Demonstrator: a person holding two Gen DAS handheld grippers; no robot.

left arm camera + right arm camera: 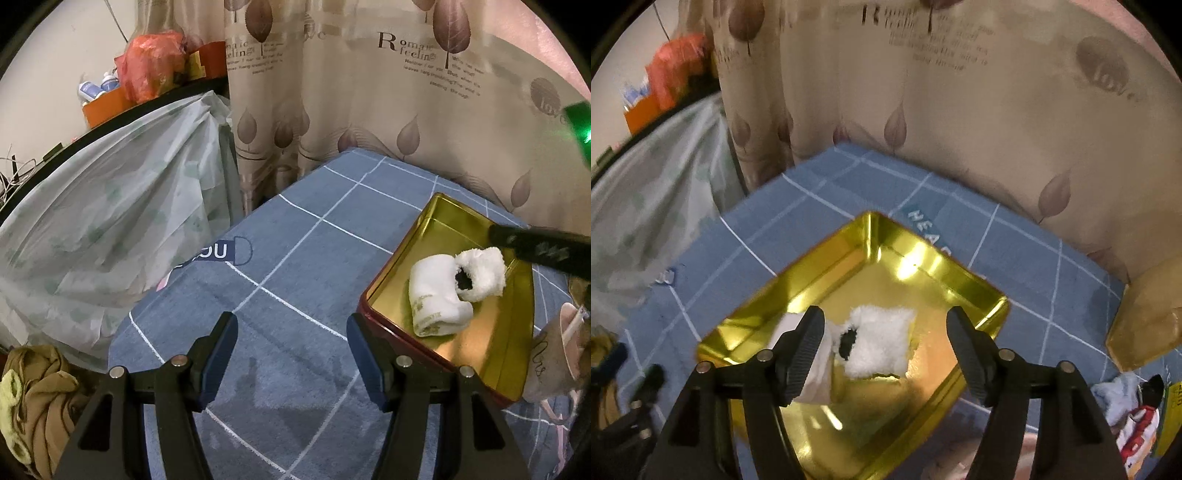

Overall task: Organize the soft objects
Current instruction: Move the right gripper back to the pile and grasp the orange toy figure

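A white sock point(816, 354) and a fluffy white soft piece point(879, 343) with a dark opening lie touching each other in the middle of the gold tin tray point(934, 273), which sits on the blue checked cloth point(295, 266) toward its right side. So 2 soft things look already put away. The right gripper point(886, 347) hangs over the tray with its jaws apart and nothing pressed between them; the fluffy piece lies below the gap, free of the pads. The left gripper point(291, 350) stands wide open and empty over bare cloth near the front edge, to the left of the tray.

More seems left to do: at the right edge of the cloth, in the right wrist view, a pale blue soft thing point(1115, 402) and a red-and-white one point(1137, 428) lie outside the tray. A brown crumpled cloth point(40, 398) with a yellowish fluffy bit sits off the front left corner; whether it belongs to the job I cannot tell.

Around it hang a leaf-print curtain point(369, 92) behind the far edge, a draped plastic sheet point(110, 192) to the left and an orange bag point(151, 62) on a shelf. Nothing blocks the way to the tray
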